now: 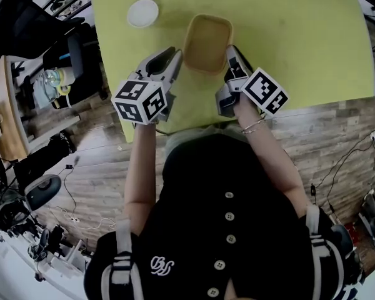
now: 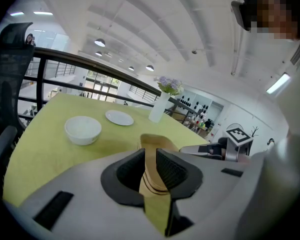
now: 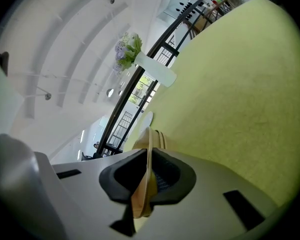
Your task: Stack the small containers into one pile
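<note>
Overhead, two close low views, shared containers [image 1: 207,42]

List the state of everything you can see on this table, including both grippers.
container stack: nested, upright, gripped on two opposite rims
left gripper: jaws shut on the stack's rim
right gripper: jaws shut on the opposite rim
white bowl: upright, empty
white plate: flat, empty
vase: upright, holding flowers
</note>
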